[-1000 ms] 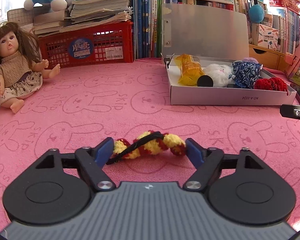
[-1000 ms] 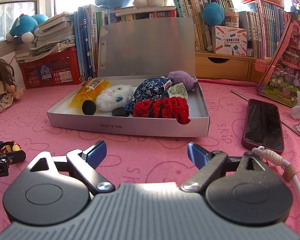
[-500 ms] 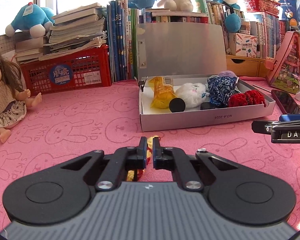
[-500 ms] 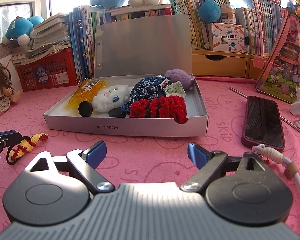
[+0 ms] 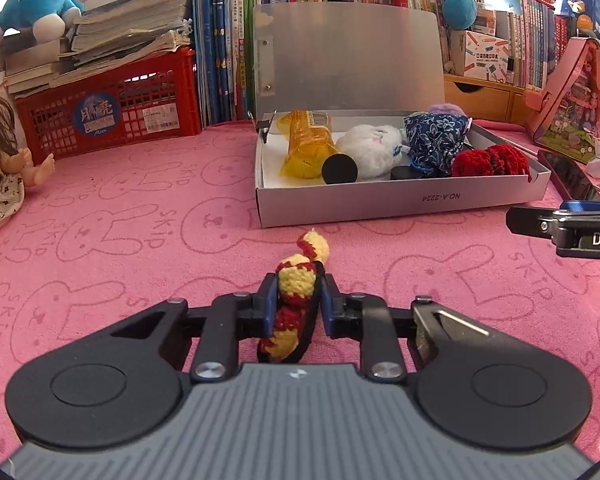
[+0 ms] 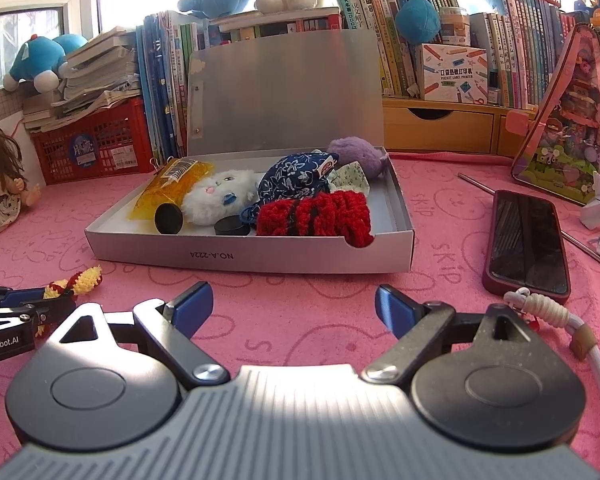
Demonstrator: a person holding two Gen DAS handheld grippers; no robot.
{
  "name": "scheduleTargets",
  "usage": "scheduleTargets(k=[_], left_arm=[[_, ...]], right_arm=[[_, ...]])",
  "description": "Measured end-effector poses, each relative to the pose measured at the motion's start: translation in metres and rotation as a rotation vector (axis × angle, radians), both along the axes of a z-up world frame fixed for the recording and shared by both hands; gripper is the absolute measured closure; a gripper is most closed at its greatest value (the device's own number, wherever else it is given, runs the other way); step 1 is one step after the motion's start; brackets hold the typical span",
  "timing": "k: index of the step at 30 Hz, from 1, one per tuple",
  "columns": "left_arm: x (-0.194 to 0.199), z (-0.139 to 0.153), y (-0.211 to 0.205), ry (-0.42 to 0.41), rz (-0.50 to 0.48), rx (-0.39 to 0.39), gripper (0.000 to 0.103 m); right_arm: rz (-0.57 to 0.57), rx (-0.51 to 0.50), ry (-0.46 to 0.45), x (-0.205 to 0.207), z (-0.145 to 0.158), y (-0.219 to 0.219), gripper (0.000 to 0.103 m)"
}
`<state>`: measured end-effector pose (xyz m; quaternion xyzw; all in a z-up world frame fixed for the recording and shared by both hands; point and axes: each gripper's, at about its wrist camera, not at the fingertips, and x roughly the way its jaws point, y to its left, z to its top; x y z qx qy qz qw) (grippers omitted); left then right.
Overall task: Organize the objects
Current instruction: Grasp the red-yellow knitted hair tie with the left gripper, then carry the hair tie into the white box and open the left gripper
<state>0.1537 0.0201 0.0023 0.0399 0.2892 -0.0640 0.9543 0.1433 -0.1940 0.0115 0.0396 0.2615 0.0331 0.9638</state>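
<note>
Sat on pink bunny-print tablecloth [image 6: 300, 320]. Backed by crammed bookshelves [image 6: 480, 40], wooden drawer unit [image 6: 440, 128], red crate [image 5: 112, 108] under stacked books. Lit by bright window [image 6: 20, 20] at left.

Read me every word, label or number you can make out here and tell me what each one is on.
"NO.A-2224", upside down: grey box's front wall.
"SKIP": pink bunny cloth.
"POCKET LABEL PRINTER": white carton on the shelf.
"DA", cut off: right tongs.
"enRobot.AI", cut off: left tongs.
Book spines, red crate sticker: too small to read.
</note>
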Motion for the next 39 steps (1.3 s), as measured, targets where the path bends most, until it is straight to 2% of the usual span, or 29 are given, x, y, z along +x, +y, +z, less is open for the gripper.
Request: scheduleTargets(k=[3,6,10,13,17,22,26,32,34,38,39], left_arm=[[0.001,0.011,-0.01,-0.042,-0.025,0.009,0.077],[0.01,0.025,-0.016,-0.062,-0.036,-0.022,0.077],[0.03,0.038,-0.024,-0.068,-0.049,-0.055,0.077],[0.052,0.041,-0.029,-0.038,-0.04,-0.083,0.077],[0.081,0.041,-0.033,0.0,-0.017,-0.111,0.077],[0.106,0.035,-0.044,0.042,-0.023,-0.069,0.076],[0.117,0.027,-0.049,0.055,-0.011,-0.041,0.076],[0.127,0.016,-0.048,0.087,0.013,-0.051,0.076],[0.127,0.014,-0.048,0.088,0.022,-0.045,0.07],[0.125,0.015,-0.048,0.08,0.024,-0.05,0.039],[0.124,0.015,-0.048,0.076,0.021,-0.051,0.035]], right_arm=[[0.006,0.002,-0.001,0.003,0.001,0.001,0.01],[0.002,-0.004,-0.014,0.007,0.004,0.002,0.01],[-0.01,0.01,-0.021,0.013,0.009,0.001,0.01],[-0.013,0.006,-0.023,0.018,0.011,0.0,0.01],[-0.02,-0.014,-0.029,0.027,0.015,0.001,0.01],[-0.025,-0.012,-0.025,0.037,0.018,0.001,0.01],[-0.025,-0.01,-0.015,0.042,0.016,0.002,0.01],[-0.023,-0.029,-0.017,0.042,0.014,0.005,0.01],[-0.021,-0.034,-0.018,0.043,0.014,0.005,0.01],[-0.022,-0.035,-0.019,0.043,0.014,0.005,0.01],[-0.022,-0.034,-0.019,0.043,0.014,0.005,0.01]])
